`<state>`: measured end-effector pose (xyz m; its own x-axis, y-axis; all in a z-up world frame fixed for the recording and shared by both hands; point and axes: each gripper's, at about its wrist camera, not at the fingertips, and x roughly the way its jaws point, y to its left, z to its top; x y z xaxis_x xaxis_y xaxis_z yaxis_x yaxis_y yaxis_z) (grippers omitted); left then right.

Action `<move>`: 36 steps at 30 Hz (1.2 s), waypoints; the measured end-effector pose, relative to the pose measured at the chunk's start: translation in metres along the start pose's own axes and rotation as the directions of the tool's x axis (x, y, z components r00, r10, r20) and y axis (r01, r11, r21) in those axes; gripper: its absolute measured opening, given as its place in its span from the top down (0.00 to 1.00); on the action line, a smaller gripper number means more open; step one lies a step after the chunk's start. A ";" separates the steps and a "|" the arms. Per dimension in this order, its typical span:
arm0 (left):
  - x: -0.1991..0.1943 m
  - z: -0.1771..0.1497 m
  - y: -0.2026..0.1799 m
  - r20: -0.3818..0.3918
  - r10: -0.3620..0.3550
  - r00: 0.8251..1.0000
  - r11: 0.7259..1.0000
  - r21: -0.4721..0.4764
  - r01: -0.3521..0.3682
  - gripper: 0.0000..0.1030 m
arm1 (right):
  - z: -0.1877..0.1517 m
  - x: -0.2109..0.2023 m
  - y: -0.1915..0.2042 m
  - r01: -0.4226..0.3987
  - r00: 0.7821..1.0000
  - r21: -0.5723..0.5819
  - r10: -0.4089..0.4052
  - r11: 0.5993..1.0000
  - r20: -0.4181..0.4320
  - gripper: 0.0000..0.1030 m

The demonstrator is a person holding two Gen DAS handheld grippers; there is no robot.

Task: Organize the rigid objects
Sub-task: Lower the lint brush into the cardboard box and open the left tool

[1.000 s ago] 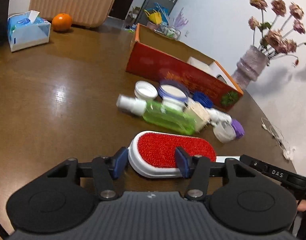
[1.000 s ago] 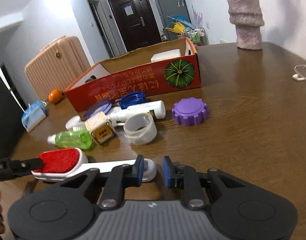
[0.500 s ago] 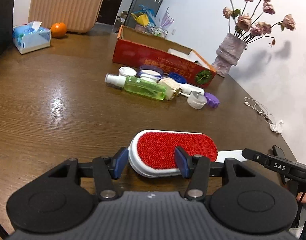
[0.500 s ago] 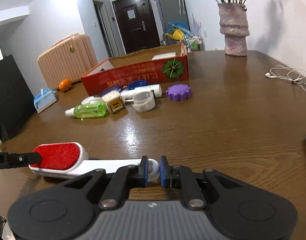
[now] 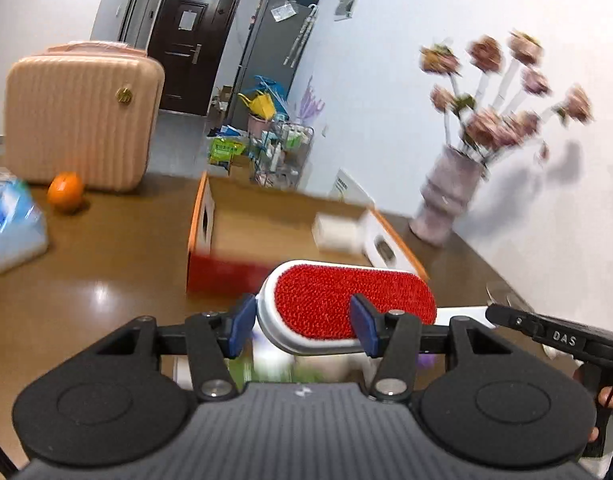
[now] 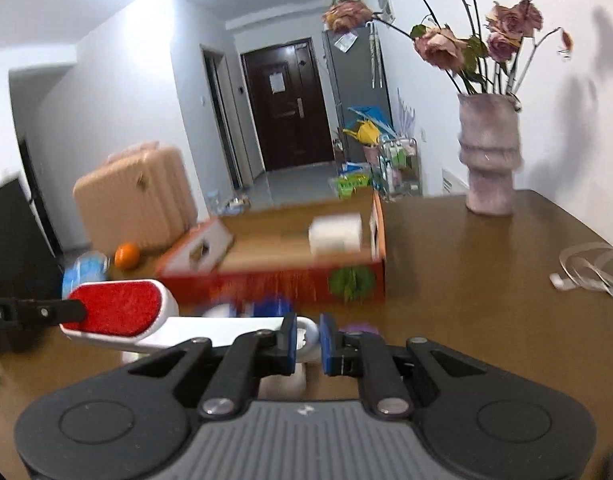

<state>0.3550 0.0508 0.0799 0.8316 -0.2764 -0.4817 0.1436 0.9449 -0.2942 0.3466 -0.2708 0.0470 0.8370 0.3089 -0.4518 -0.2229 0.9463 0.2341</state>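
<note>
Both grippers hold one white lint brush with a red pad. My left gripper (image 5: 302,322) is shut across the brush head (image 5: 346,300). My right gripper (image 6: 308,338) is shut on the ring end of the white handle (image 6: 226,326); the head (image 6: 114,310) sticks out to the left. The brush hangs in the air, level, just in front of the open red cardboard box (image 5: 226,272) (image 6: 274,280). A white box (image 6: 335,234) lies inside the red box. Blurred small items (image 6: 266,308) on the table below the brush are mostly hidden.
A vase of dried roses (image 6: 488,156) stands at the right on the brown table (image 6: 486,280). An orange (image 5: 65,192), a blue tissue pack (image 5: 10,224) and a pink suitcase (image 5: 82,116) are at the left. White cables (image 6: 590,268) lie at the far right.
Both grippers have lifted the brush off the table and carried it forward to the red box. The view has tilted up and the loose items have dropped below the brush.
</note>
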 end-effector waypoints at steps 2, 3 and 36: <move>0.035 0.030 0.010 -0.021 -0.001 1.000 1.000 -0.017 0.000 0.49 | 0.032 0.033 -0.007 -0.013 1.000 0.023 0.013 1.000 -0.004 0.88; 0.052 0.041 0.015 -0.037 -0.001 0.999 1.000 -0.030 0.000 0.49 | 0.045 0.049 -0.010 -0.014 1.000 0.033 0.015 0.999 -0.010 0.88; -0.007 0.076 -0.022 0.058 0.163 0.985 0.975 0.143 -0.170 0.29 | 0.113 0.046 0.001 0.041 0.999 -0.105 -0.042 0.994 -0.007 0.90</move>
<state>0.3864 0.0456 0.1526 0.8734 -0.1080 -0.4748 0.0755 0.9933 -0.0870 0.4415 -0.2659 0.1238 0.8421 0.2692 -0.4673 -0.2394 0.9631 0.1233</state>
